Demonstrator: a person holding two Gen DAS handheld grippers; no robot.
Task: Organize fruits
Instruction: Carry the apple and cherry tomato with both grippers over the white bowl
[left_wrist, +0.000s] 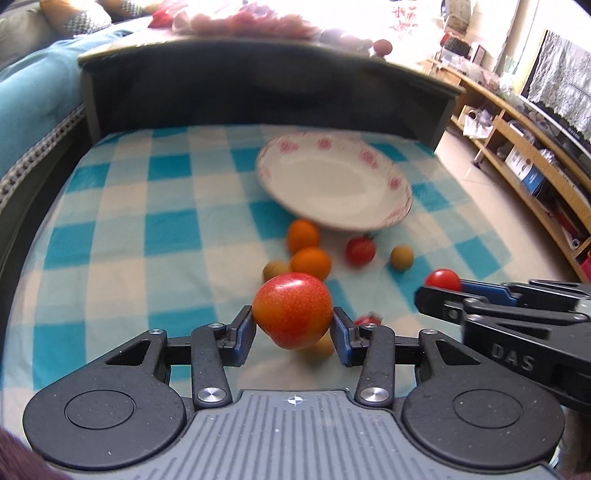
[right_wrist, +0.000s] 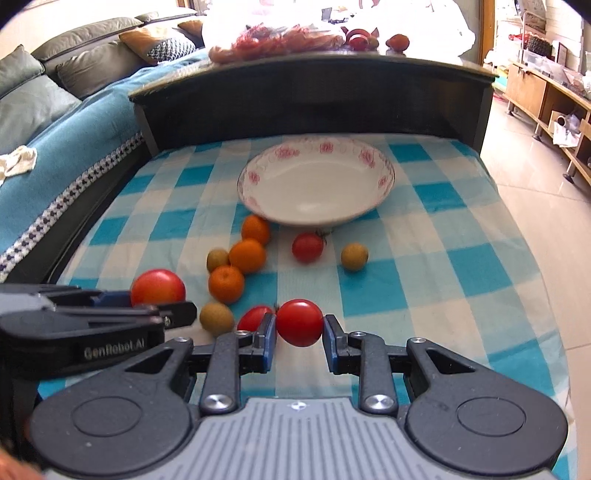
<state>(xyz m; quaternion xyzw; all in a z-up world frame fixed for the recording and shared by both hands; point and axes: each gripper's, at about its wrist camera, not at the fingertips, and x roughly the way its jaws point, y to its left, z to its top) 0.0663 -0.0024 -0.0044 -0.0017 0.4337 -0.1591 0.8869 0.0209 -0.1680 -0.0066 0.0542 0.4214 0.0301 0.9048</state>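
**Two fruits aloft, plate waiting**

Left hand-held gripper clamped on a red-yellow plum, right hand-held gripper pinching a cherry tomato, both above the checked tabletop near its front edge. Empty floral plate toward the far edge. Risks: round skins slipping from narrow pads; grippers colliding side by side; loose oranges nudged rolling.

Sunlit room: teal-covered sofa, wooden shelving.
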